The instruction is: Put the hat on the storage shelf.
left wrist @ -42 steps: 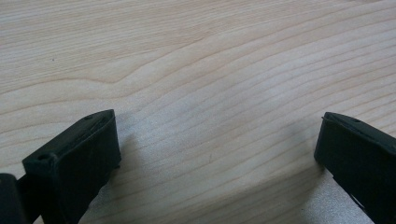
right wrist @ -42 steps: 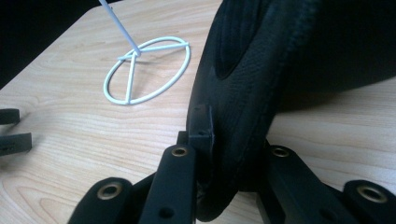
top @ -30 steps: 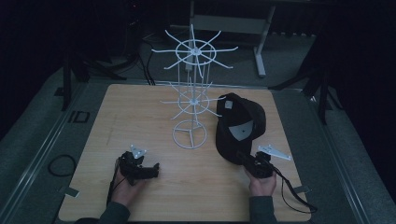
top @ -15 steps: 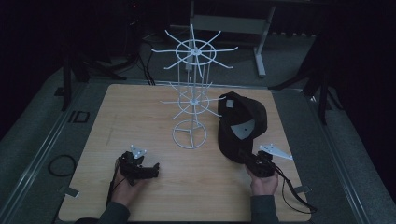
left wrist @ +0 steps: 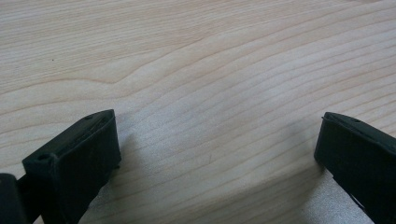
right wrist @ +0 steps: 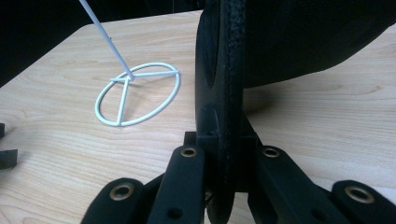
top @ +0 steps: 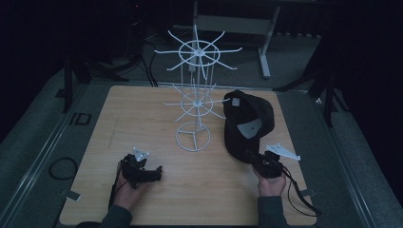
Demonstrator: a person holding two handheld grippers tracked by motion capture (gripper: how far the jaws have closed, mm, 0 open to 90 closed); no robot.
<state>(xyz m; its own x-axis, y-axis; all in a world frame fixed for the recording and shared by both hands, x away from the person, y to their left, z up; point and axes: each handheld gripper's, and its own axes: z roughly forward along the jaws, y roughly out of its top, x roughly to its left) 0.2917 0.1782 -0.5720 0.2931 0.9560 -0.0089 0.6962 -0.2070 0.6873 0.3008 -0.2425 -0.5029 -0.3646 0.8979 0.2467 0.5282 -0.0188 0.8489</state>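
A black cap stands tilted up at the right of the wooden table, its open inside and a pale label facing the high view. My right gripper is shut on the cap's brim; in the right gripper view the brim rises edge-on between the two pads of the right gripper. My left gripper lies low near the front left of the table. Its jaws stand wide apart in the left gripper view, where the left gripper has only bare wood between its fingers.
A white wire rack with two tiers of radiating hooks stands at the table's middle on a ring base, just left of the cap; that ring base is close by in the right gripper view. Dark floor and cables surround the table.
The cap has shifted slightly up and to the right with the right gripper still shut on its brim. The left gripper has stayed where it was.
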